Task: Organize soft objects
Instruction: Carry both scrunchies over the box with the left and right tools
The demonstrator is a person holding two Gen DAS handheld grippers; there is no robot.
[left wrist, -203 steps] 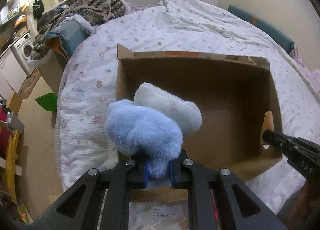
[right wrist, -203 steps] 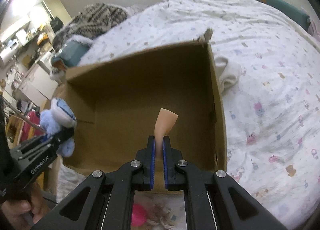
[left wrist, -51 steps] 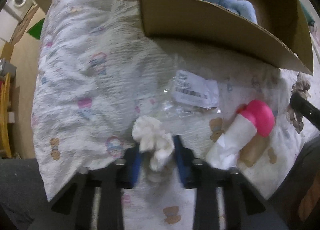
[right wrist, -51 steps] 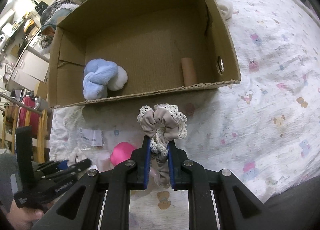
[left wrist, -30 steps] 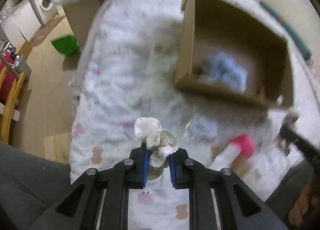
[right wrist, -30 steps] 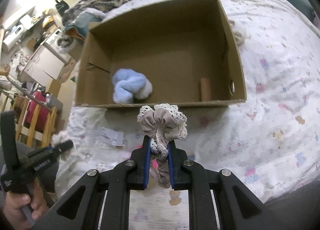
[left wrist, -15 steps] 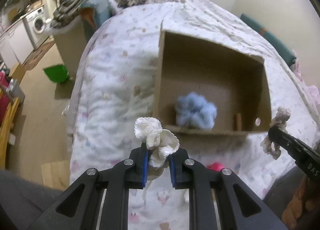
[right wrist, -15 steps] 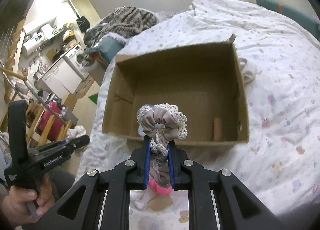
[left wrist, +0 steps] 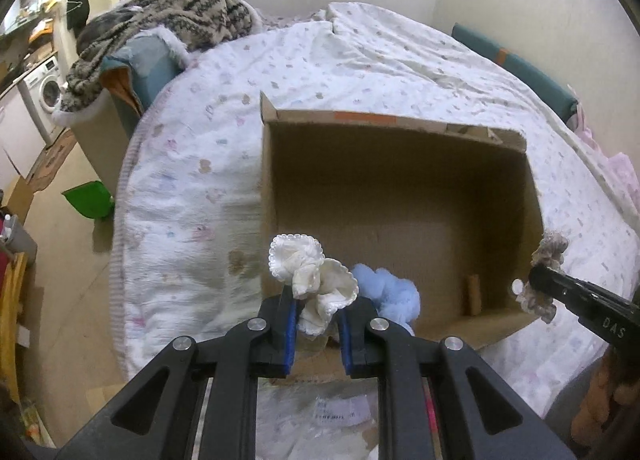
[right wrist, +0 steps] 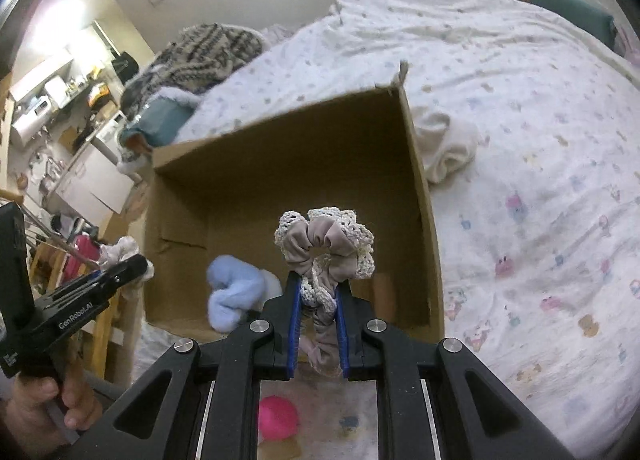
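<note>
An open cardboard box (left wrist: pixel 400 128) (right wrist: pixel 280 132) lies on the bed. Inside it are a fluffy blue soft toy (left wrist: pixel 394 292) (right wrist: pixel 234 298) and a small tan cylinder (left wrist: pixel 473 294). My left gripper (left wrist: pixel 316 314) is shut on a white scalloped scrunchie (left wrist: pixel 310 274) and holds it above the box's near left corner; it shows in the right wrist view (right wrist: pixel 132 264). My right gripper (right wrist: pixel 316 298) is shut on a taupe scrunchie with lace trim (right wrist: pixel 326 246) above the box's near wall; it shows in the left wrist view (left wrist: pixel 546 264) at the box's right corner.
A pink ball-shaped item (right wrist: pixel 276 418) and a clear labelled bag (left wrist: pixel 332 414) lie on the patterned bedsheet (right wrist: pixel 540 220) in front of the box. A cream cloth (right wrist: pixel 448 144) lies right of the box. A striped blanket (left wrist: pixel 172 12) sits at the far left.
Both grippers have moved closer to the box with their scrunchies still held, and now hang over its near edge. The box contents have not moved.
</note>
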